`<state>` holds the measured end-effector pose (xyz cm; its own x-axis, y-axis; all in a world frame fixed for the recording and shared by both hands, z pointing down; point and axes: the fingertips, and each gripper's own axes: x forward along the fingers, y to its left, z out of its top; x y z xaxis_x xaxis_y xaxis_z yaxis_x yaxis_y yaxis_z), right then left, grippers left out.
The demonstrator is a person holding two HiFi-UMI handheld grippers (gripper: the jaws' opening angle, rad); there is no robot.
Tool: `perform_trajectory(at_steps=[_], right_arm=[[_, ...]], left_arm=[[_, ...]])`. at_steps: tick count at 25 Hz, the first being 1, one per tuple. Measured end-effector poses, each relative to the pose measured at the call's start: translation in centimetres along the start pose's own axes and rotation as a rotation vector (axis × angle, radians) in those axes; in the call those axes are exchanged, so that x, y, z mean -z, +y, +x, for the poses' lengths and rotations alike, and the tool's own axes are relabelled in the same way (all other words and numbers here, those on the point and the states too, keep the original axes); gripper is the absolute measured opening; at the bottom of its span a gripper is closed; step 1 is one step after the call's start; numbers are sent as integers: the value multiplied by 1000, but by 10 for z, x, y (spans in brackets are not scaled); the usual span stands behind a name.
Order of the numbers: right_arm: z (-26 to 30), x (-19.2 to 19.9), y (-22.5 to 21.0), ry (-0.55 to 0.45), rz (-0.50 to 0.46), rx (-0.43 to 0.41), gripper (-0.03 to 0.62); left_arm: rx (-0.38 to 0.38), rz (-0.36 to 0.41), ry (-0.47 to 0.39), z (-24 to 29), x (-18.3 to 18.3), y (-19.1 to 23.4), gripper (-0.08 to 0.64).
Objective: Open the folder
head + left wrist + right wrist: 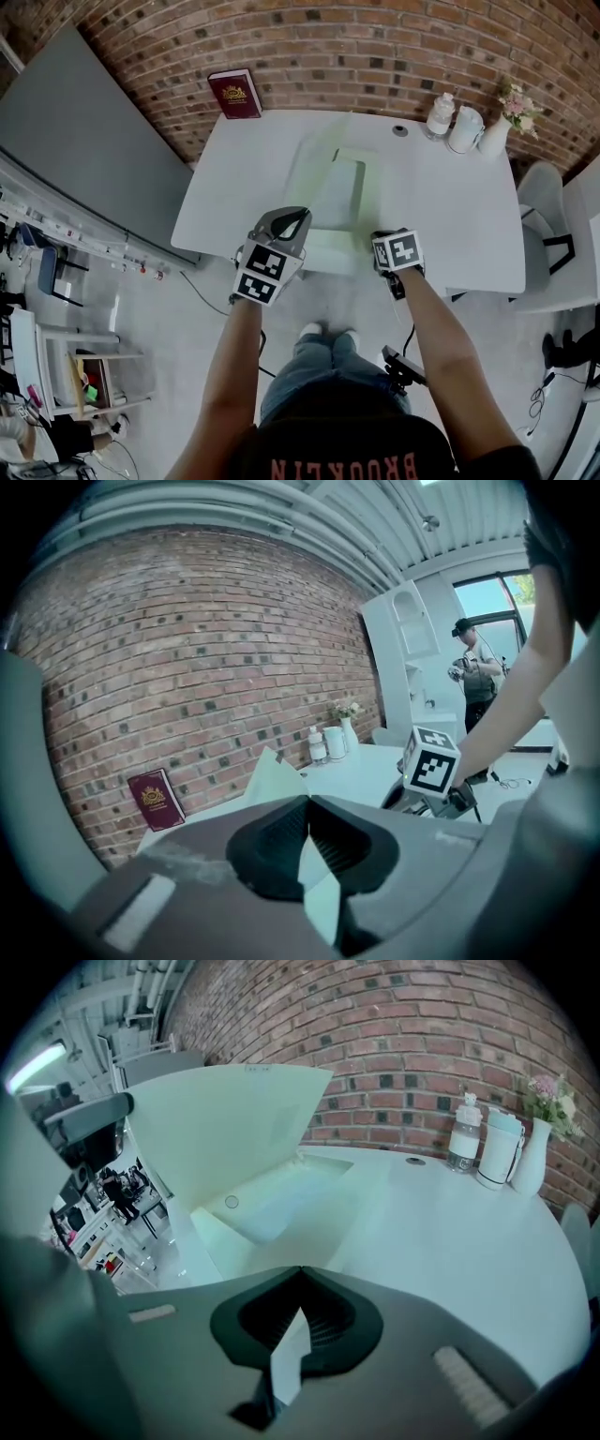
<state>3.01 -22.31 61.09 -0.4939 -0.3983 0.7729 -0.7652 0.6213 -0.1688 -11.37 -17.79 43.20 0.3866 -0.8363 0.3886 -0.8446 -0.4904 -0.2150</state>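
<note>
Pale folder [334, 191] at 6 o'clock edge of worktop [450, 202], cover [220, 1129] half raised. At 7 o'clock, left tool [309, 847] clenched on cover; at 5 o'clock, right tool [298, 1324] clenched on back sheet [291, 1358]. Best: swing cover in arc toward 9 o'clock, pin back sheet flat, no tugging.

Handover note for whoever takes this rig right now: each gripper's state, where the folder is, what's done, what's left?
Left gripper: shut on the front cover, which is lifted off the back sheet.
Right gripper: shut on the back sheet, close to the table's near edge.
Done: folder partly open.
To do: probably swing the cover over until it lies flat on the table, then release both.
</note>
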Motion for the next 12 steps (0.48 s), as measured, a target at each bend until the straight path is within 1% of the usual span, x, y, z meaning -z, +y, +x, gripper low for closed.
perform_trajectory(at_steps=[6,9,12], right_arm=[[3,0,0,62,-7,12,3],[4,2,0,96,-12,28,3],[4,1,0,102,-6,42,3]], left_arm=[[-33,-137,-18,-15,2,24,5],[-52,-166,-15,-24,6,38,5],[-65,-191,-18,-30,8,54,5]])
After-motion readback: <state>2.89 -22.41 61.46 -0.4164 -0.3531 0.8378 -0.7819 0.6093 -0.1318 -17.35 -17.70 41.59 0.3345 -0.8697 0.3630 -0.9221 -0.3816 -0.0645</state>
